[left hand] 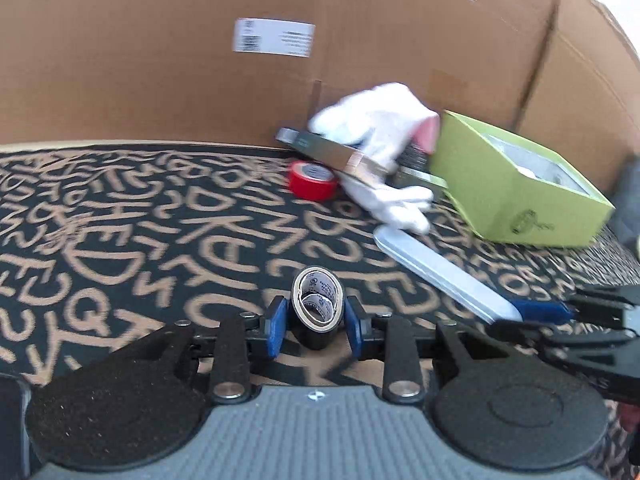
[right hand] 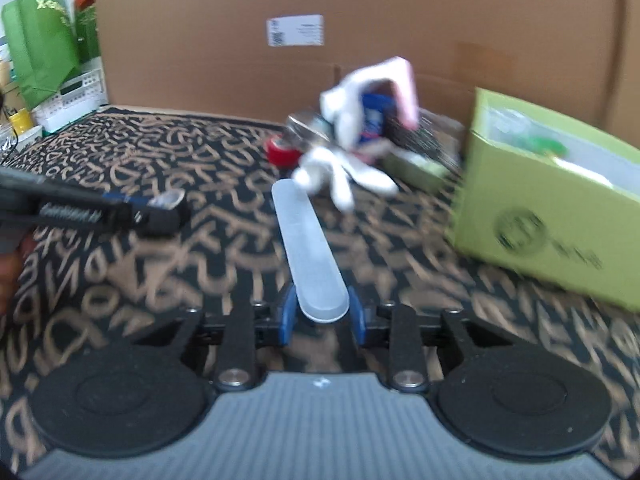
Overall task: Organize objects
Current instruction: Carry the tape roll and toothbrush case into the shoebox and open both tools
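My left gripper pinches the black tape roll above the patterned cloth. My right gripper has its jaws around the near end of the frosted case, mid-cloth. Held by one tip, it could pivot or slip before the green box at the cloth's right edge.

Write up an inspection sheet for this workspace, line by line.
Surface: black cloth with tan lettering.
Job's things: black tape roll; frosted plastic case; red tape roll; green box, open and tilted.
Clutter: white gloves heaped over a flat packet by the red roll.
Tongs: left tongs shut on the black tape roll; right tongs around the case's near end, contact unclear through blur.
Cables: nothing seen.
Surroundings: cardboard wall with a white label; green bag and white crates beyond.
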{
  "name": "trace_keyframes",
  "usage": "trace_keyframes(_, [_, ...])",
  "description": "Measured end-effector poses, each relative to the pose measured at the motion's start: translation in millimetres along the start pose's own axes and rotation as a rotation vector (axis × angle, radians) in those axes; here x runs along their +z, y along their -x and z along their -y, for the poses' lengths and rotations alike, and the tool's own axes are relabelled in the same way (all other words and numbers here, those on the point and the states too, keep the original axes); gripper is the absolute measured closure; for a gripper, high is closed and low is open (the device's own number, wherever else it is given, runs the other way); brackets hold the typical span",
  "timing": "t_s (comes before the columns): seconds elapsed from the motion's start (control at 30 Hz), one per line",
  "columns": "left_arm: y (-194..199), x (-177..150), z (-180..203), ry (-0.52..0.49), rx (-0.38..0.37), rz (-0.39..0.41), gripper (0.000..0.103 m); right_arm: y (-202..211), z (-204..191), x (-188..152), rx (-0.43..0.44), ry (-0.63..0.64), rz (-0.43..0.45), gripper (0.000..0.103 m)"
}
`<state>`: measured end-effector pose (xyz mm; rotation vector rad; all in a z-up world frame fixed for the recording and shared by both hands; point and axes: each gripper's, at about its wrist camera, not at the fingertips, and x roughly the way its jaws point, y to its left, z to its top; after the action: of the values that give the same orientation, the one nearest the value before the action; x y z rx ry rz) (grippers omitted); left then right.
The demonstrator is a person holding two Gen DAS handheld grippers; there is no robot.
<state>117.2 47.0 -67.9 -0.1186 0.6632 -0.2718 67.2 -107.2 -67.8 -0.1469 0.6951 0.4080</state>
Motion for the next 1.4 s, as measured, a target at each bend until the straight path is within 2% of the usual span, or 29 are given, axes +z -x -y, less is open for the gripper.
trace_keyframes(0.07, [-1, -1, 11, -0.005, -0.066, -0.021, 0.071, 19, 5, -11, -0.009, -0.041, -0.027, 0.075])
trace_keyframes(0.13, [-3, -3, 23, -0.028, -0.096, -0.032, 0.071, 36, 9, -20, 0.000, -0.070, -0.046, 0.075])
trace_keyframes(0.2, [-7, -3, 36, -0.057, -0.067, -0.025, 0.069, 48, 13, -24, -0.015, -0.092, -0.039, 0.070])
trace_keyframes(0.23, [-10, -3, 40, -0.061, -0.049, -0.022, 0.066, 50, 14, -24, -0.024, -0.087, -0.033, 0.061])
trace_keyframes(0.27, [-12, -2, 43, -0.060, -0.045, -0.022, 0.057, 52, 16, -22, -0.038, -0.083, -0.022, 0.058])
trace_keyframes(0.3, [-13, -1, 44, -0.051, -0.054, -0.023, 0.053, 52, 17, -20, -0.057, -0.080, -0.012, 0.056])
trace_keyframes(0.37, [-14, 0, 43, -0.031, -0.061, -0.028, 0.054, 49, 17, -15, -0.063, -0.066, 0.003, 0.056])
trace_keyframes(0.47, [-13, 2, 46, -0.058, -0.043, -0.041, 0.067, 39, 15, -9, -0.025, -0.043, 0.007, 0.056])
trace_keyframes(0.63, [-16, 5, 47, -0.061, -0.051, -0.057, 0.067, 17, 6, 0, 0.037, 0.010, -0.011, 0.057])
trace_keyframes(0.8, [-22, 7, 54, -0.090, -0.018, -0.058, 0.067, 4, 3, -1, 0.006, 0.036, -0.028, 0.065])
trace_keyframes(1.17, [-26, 5, 66, -0.142, 0.036, -0.048, 0.067, 4, 10, -4, 0.020, 0.033, -0.031, 0.064])
trace_keyframes(1.4, [-26, 5, 64, -0.154, 0.035, -0.048, 0.067, 0, 8, -4, 0.019, 0.042, -0.005, 0.062])
